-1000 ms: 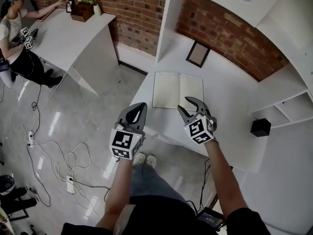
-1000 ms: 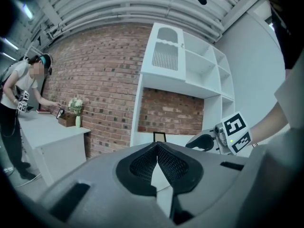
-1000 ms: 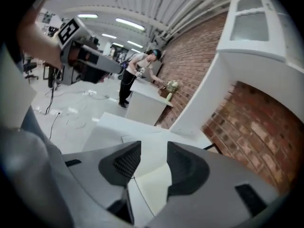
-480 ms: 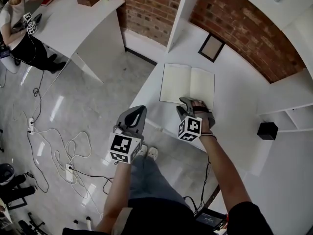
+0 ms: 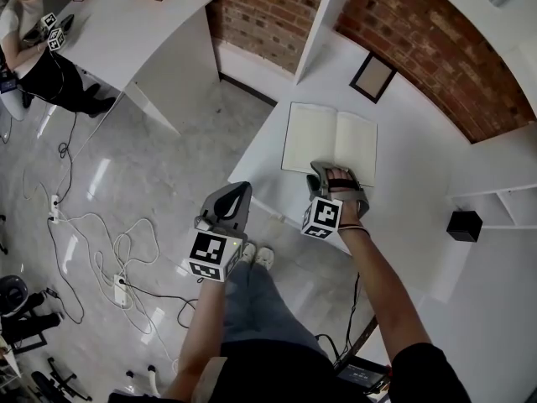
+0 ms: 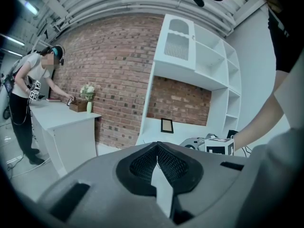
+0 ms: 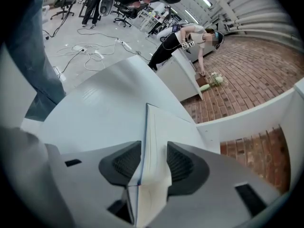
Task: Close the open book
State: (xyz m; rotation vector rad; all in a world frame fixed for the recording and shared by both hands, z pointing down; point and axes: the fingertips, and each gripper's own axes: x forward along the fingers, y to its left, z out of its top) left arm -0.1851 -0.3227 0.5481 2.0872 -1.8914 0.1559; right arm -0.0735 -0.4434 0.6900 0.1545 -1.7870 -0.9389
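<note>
Your right hand-held gripper (image 5: 337, 175) has its jaws pinched on the near edge of the open book's (image 5: 315, 137) right-hand half, cover and a stack of pages between the pads. The book lies flat, both halves spread, on the white desk (image 5: 403, 183), near its front edge and well short of the picture frame (image 5: 373, 76) leaning against the brick wall. The step in hand looks like the grasp that begins the closing. The next move likely calls for lifting that half and swinging it over the spine onto the left page without dragging the whole book along the desk. Your right arm reaches forward, nearly straight, past the desk's edge. Your left arm is bent and held back over the floor, just off the desk's corner, its hand-held gripper (image 5: 233, 193) pointing ahead with jaws pressed together on nothing.
</note>
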